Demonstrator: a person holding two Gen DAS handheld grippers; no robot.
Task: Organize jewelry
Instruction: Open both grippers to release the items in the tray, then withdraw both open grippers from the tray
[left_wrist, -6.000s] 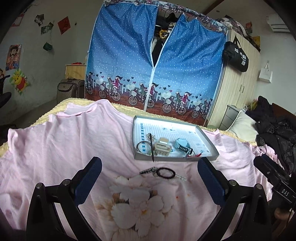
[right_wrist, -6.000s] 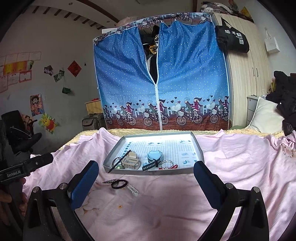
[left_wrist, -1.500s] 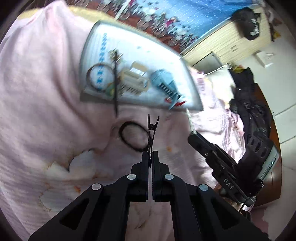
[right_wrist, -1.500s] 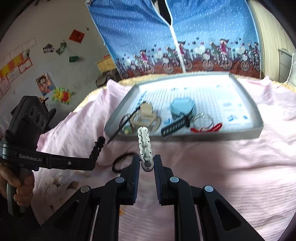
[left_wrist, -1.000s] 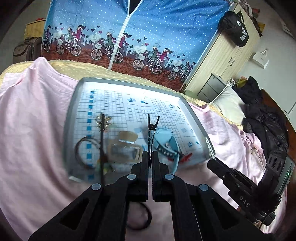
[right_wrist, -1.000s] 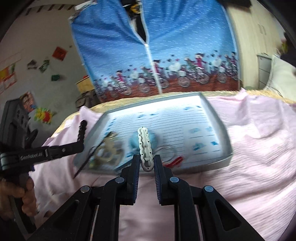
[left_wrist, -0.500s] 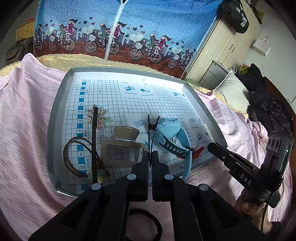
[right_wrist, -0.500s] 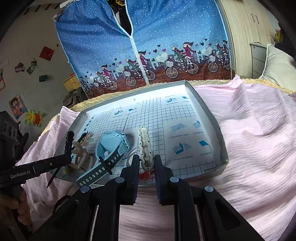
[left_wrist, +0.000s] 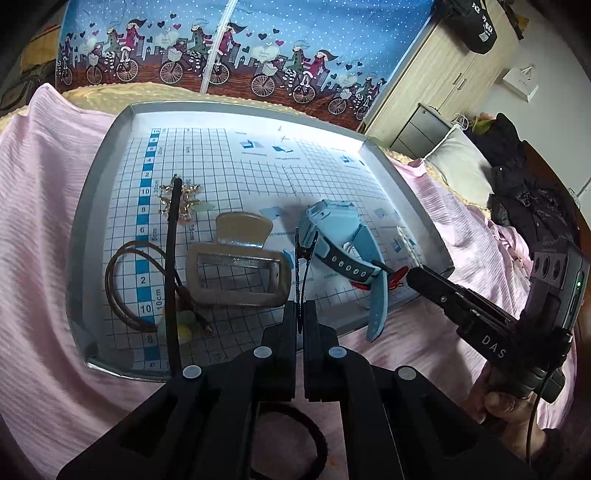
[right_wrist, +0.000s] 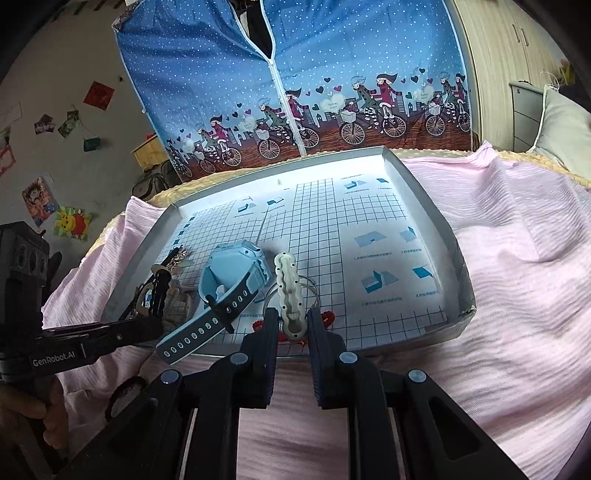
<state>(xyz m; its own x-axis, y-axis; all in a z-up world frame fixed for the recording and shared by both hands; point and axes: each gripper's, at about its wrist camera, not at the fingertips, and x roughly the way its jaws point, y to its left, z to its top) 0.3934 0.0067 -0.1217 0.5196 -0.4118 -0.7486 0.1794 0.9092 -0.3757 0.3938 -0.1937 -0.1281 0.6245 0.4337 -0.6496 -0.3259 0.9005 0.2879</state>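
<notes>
Pink bedding (left_wrist: 44, 206) covers the bed in the left wrist view, with a blue bicycle-print wardrobe curtain (left_wrist: 221, 44) and a wooden cupboard (left_wrist: 454, 66) behind it, and a shallow grey tray (left_wrist: 110, 155) with a grid-printed floor resting on the cloth. The left gripper (left_wrist: 300, 314) is pinched nearly closed on a thin black hair clip (left_wrist: 302, 254), held upright over the near part of the tray, between a beige claw clip (left_wrist: 236, 273) and a light blue watch (left_wrist: 340, 236); a brown cord loop (left_wrist: 125, 284), a black stick (left_wrist: 170, 258) and a gold star ornament (left_wrist: 181, 201) lie to the left, while a black hair tie (left_wrist: 314, 443) sits on the bedding outside the tray. From the right wrist view, posters (right_wrist: 70, 218) dot the grey wall and the same tray (right_wrist: 424, 206) is largely bare on its right half. The right gripper (right_wrist: 292, 325) is clamped on the base of a white scalloped hair clip (right_wrist: 290, 284), poised above the tray's near edge beside the watch (right_wrist: 229, 280) and a thin metal ring (right_wrist: 306, 286). Both pieces look at the placing step; next each should be lowered onto free grid and let go, then the hair tie fetched.
</notes>
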